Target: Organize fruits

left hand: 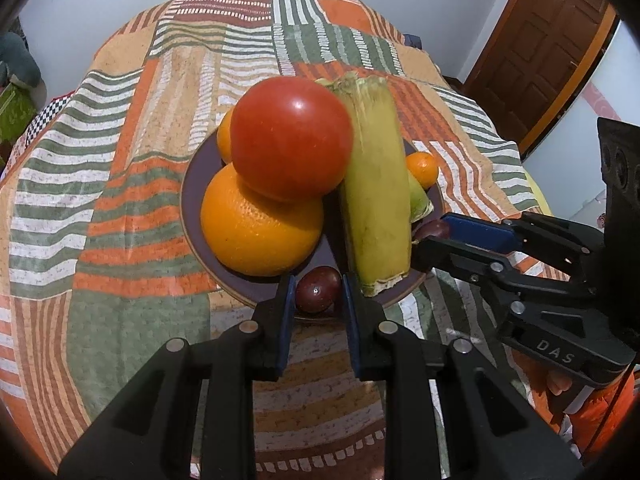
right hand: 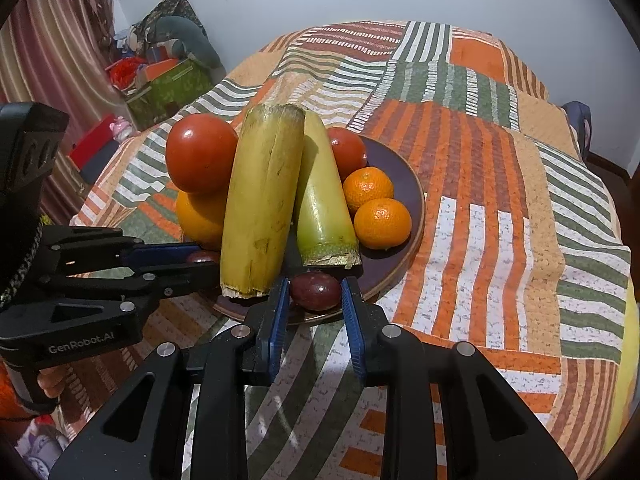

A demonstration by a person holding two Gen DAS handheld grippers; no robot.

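L gripper [left hand: 318, 294] pinches one purple fruit [left hand: 317, 289] at plate [left hand: 192, 184] edge; R gripper [right hand: 315, 294] pinches another [right hand: 315, 290]

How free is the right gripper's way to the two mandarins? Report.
Probably not yet: the right gripper is shut on a purple fruit. The mandarins lie uncovered on the plate just right of it, so after letting go the way looks free.

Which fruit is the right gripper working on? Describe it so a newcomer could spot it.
Find the dark round plate on the striped tablecloth. At its near rim, below the green stalk, a small passion fruit sits between the right gripper pads: dark purple, unlike its orange neighbours.
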